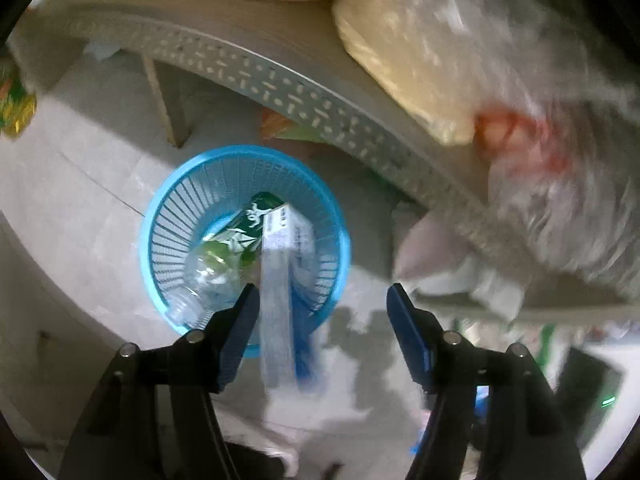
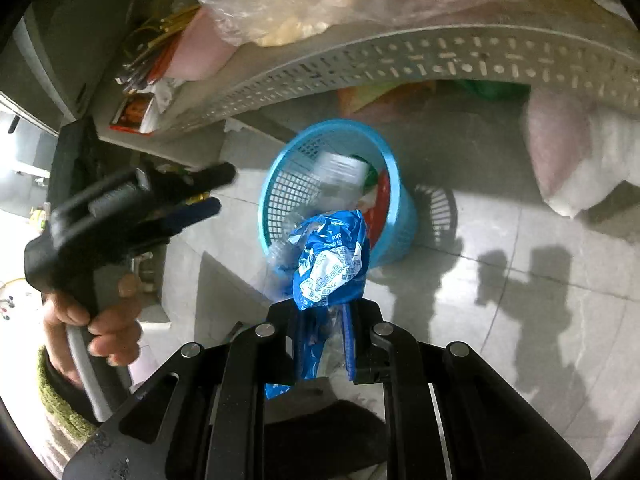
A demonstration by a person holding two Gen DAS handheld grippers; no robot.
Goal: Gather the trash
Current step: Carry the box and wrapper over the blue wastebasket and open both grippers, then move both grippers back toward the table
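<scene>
Two grippers: both hang over the blue basket [image 1: 244,248] on the tiled floor.
Left gripper [image 1: 320,300]: jaws spread apart, pads clear of the white carton [image 1: 276,300], which hangs blurred between them above the basket rim.
Right gripper [image 2: 322,312]: clamped on a crumpled blue wrapper [image 2: 330,258], just short of the basket.
Basket contents: a plastic bottle [image 1: 208,272] with a green label.
Advice: carry the wrapper over the opening before letting go; the basket looks light and tippable.
</scene>
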